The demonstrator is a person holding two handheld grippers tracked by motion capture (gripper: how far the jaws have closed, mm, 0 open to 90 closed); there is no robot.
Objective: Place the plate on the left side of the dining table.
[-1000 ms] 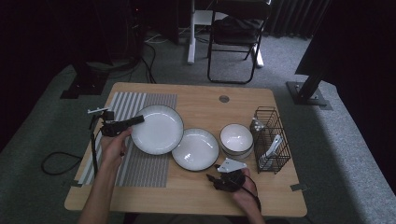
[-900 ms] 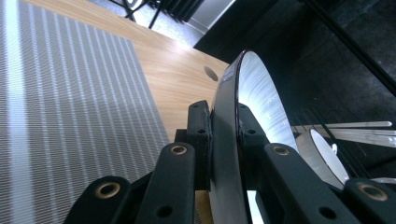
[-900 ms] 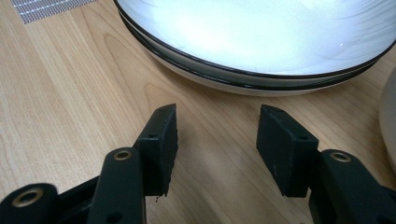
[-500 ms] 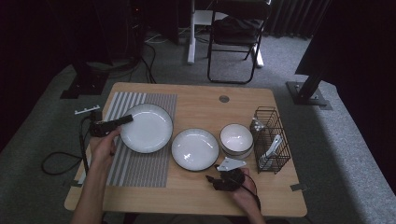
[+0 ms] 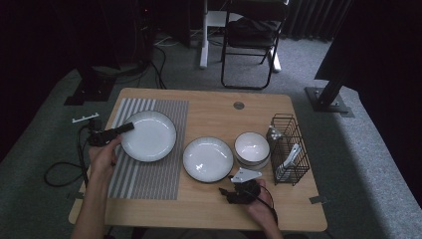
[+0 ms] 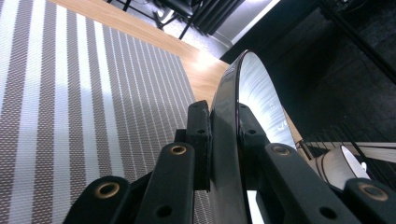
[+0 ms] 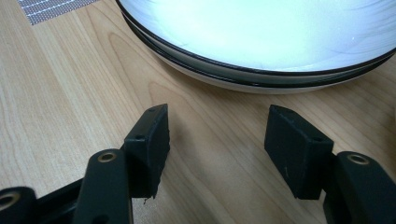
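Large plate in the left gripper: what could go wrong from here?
1. The left gripper pinches the large plate only at its rim, so it may pivot or slip onto the striped mat.
2. Swung right, it could strike the stacked plates.

Left tool [image 5: 124,128] clamped tight; right tool [image 7: 217,140] spread wide.

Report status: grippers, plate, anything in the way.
Left gripper shut on big plate rim, over the striped mat. Right gripper open, empty, on the table near the middle plates. Nothing in the way.
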